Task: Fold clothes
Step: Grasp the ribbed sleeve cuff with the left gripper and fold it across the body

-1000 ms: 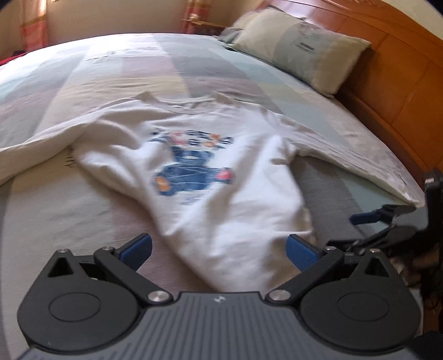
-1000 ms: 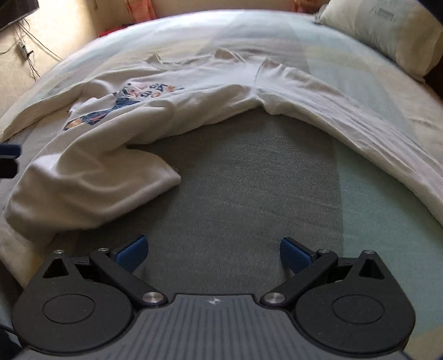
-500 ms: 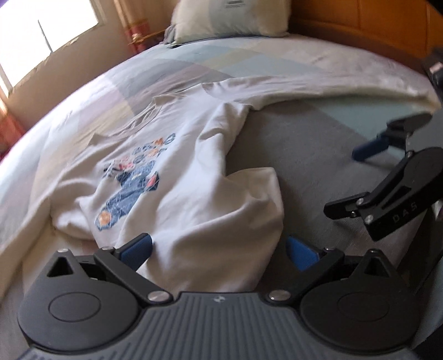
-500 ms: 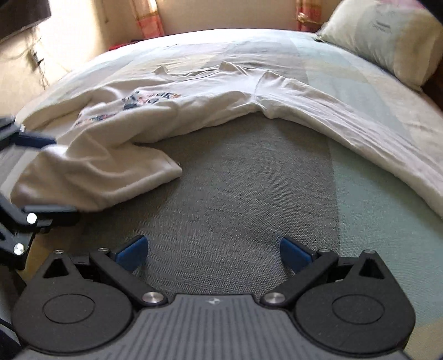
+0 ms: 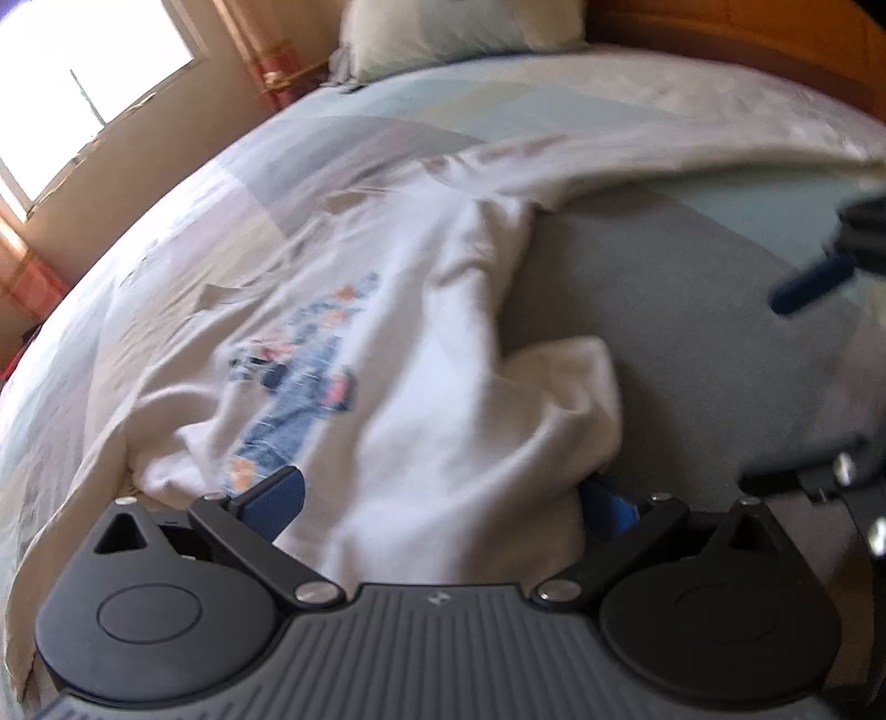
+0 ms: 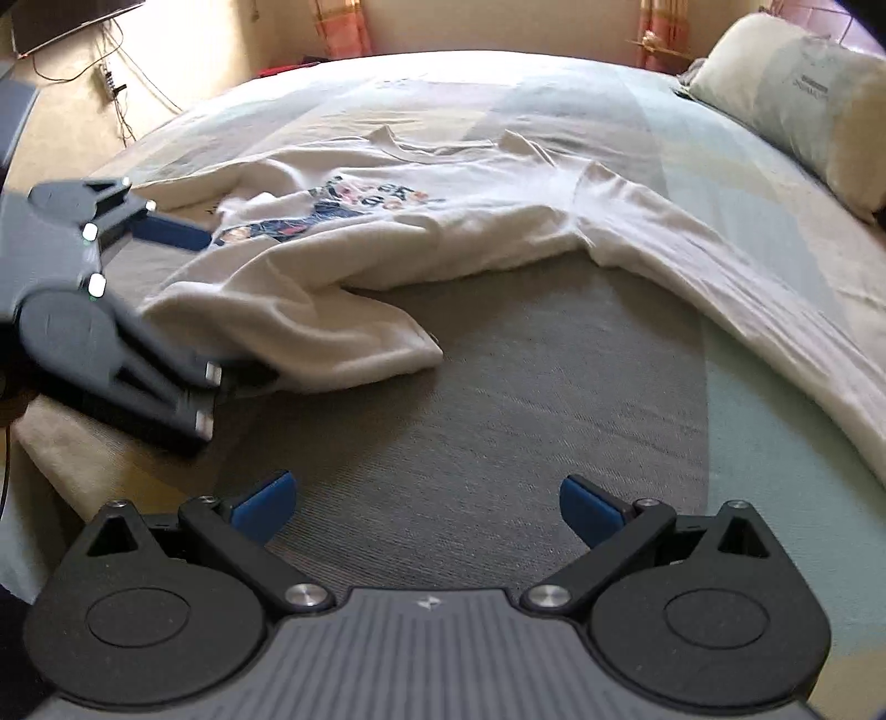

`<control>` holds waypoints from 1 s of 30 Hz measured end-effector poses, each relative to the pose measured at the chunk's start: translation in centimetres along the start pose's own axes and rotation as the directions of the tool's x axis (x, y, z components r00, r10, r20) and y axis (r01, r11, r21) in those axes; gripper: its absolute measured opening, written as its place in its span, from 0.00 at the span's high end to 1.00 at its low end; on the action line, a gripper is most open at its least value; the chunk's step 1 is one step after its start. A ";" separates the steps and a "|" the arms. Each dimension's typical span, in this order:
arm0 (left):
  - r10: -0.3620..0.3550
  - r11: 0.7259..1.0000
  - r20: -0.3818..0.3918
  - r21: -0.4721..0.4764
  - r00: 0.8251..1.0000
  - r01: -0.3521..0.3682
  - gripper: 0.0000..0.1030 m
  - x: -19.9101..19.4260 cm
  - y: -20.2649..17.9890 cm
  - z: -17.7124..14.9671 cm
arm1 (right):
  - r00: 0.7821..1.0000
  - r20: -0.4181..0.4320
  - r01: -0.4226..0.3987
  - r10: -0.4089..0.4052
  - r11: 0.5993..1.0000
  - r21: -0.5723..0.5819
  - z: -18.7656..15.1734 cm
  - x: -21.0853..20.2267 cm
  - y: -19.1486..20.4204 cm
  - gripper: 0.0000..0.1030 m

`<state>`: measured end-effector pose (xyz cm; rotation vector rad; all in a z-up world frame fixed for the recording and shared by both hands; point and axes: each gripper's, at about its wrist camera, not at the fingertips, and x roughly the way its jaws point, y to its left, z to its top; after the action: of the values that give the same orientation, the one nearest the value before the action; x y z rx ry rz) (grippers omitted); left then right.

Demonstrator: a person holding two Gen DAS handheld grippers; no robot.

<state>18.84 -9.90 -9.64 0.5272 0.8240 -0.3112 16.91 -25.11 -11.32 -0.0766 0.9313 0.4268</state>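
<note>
A white long-sleeved shirt (image 5: 421,387) with a blue bear print lies crumpled on the bed; it also shows in the right wrist view (image 6: 343,266). My left gripper (image 5: 437,498) is open, and the shirt's bunched hem lies between its blue fingers. From the right wrist view the left gripper (image 6: 188,299) sits at the hem's left end, jaws apart. My right gripper (image 6: 423,501) is open and empty over the grey part of the bedspread (image 6: 554,399), to the right of the hem. One sleeve (image 6: 747,310) stretches out to the right.
A pillow (image 6: 797,94) lies at the head of the bed by the wooden headboard (image 5: 747,39). A window (image 5: 83,83) and curtains are beyond the bed. The bed's near edge (image 6: 66,459) is at the lower left.
My left gripper has swung round and moved forward until the shirt's hem lies between its fingers. My right gripper has turned slightly left and stays open over the bedspread.
</note>
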 end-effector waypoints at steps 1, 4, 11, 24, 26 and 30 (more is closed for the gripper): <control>0.009 1.000 0.005 -0.014 1.000 -0.009 0.01 0.0 0.8 0.2 | 1.000 -0.001 0.000 0.000 1.000 -0.001 0.0 0.0 0.1 0.00; 0.036 0.998 0.020 -0.056 0.999 -0.035 0.00 0.1 3.2 0.6 | 1.000 -0.003 0.001 -0.001 1.000 -0.002 0.1 -0.1 0.4 0.00; 0.057 0.987 0.014 -0.154 0.998 -0.055 0.00 1.9 8.8 0.8 | 1.000 -0.015 0.008 -0.008 1.000 0.000 0.1 0.0 0.7 0.00; 0.084 0.962 0.002 -0.260 0.996 -0.081 0.01 1.3 13.4 0.1 | 1.000 -0.021 0.005 -0.005 1.000 0.017 0.3 0.5 0.6 0.00; 0.015 0.968 0.034 -0.250 0.999 -0.006 0.01 0.0 12.3 0.6 | 1.000 -0.026 0.001 -0.001 1.000 0.019 0.3 0.7 0.7 0.00; -0.099 0.977 0.054 -0.182 0.994 0.108 0.01 -0.5 8.7 1.4 | 1.000 -0.029 -0.009 0.010 1.000 0.013 0.4 0.9 1.2 0.00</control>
<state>23.36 -3.46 -5.72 0.3030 0.8287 -0.3371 17.22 -23.67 -11.69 -0.0666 0.9638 0.4291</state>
